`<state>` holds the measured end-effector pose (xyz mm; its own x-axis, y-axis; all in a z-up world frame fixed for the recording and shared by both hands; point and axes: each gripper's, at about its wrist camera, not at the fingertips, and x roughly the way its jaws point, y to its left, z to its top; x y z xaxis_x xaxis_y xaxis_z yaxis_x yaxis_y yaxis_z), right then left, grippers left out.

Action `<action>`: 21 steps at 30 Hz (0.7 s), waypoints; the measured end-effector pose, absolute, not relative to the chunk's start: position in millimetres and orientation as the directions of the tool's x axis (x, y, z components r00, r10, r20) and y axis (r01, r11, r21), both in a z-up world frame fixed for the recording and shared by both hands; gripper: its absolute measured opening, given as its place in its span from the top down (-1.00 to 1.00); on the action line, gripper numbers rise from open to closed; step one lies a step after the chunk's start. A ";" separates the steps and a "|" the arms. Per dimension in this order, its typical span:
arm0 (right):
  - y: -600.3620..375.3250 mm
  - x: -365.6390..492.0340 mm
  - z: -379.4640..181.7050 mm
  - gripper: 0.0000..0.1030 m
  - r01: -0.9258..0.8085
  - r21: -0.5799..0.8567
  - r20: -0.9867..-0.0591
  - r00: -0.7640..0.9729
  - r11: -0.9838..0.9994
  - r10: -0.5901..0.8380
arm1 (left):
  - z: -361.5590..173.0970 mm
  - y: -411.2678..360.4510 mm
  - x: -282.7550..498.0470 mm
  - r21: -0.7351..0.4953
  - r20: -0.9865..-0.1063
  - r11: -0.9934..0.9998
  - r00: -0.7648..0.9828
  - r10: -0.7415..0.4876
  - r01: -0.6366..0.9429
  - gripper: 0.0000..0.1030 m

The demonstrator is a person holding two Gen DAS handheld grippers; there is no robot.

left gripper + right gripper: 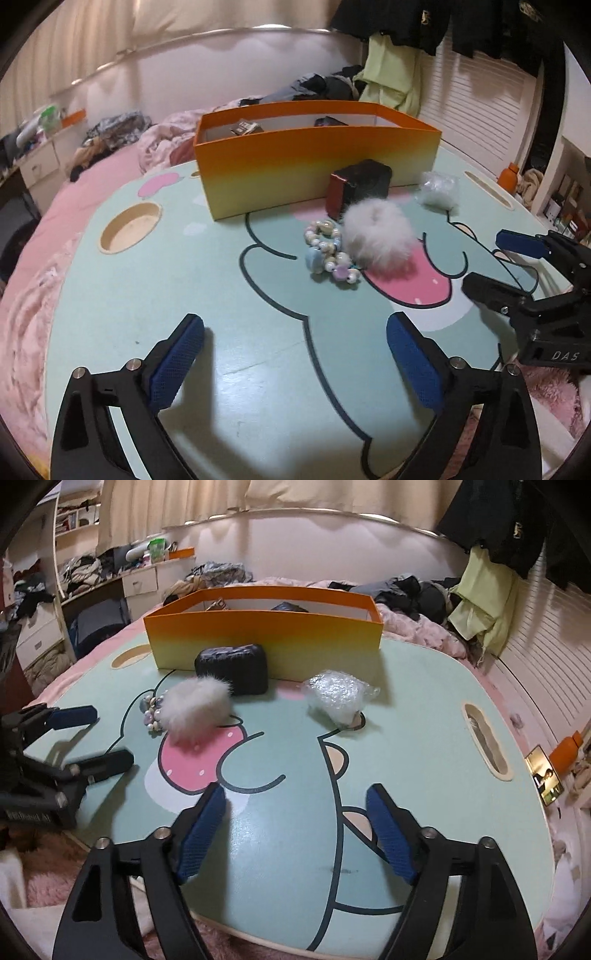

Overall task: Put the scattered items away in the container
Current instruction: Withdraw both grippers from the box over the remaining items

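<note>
An orange-to-yellow box [295, 173] [258, 642] stands at the far side of the cartoon-printed table [221, 295] [295, 830], with a few dark items inside. In front of it lie a black case [360, 184] [234, 668], a white fluffy pompom [378, 236] [195, 705], a pastel bead bracelet [328, 251] [151, 716] and a clear plastic wrapped bundle [437, 190] [338, 696]. My left gripper [295, 362] [107, 734] is open and empty, near the table's front. My right gripper [295, 834] [484, 258] is open and empty, to the right of the pompom.
The table has a round cup hole [129, 227] at the left and a slot handle [485, 742] at the right. A bed with pink bedding [33, 295] and piled clothes [406, 590] surrounds the table. An orange bottle [567, 751] stands off to the right.
</note>
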<state>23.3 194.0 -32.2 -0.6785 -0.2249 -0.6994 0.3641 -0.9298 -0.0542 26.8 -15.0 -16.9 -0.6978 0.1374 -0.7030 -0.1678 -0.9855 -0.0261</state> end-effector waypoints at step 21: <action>198.5 23.7 -36.2 -0.83 0.385 -0.039 -0.683 -0.683 -0.922 -0.257 | 1.1 -15.3 -7.6 -0.043 -0.709 -0.984 -0.689 0.152 -0.173 -0.91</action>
<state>23.7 198.5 -36.2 -0.6835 -0.2569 -0.6833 0.3855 -0.9219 -0.0389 -7.6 -15.3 1.1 -0.6888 0.1518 -0.7089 -0.1731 -0.9840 -0.0425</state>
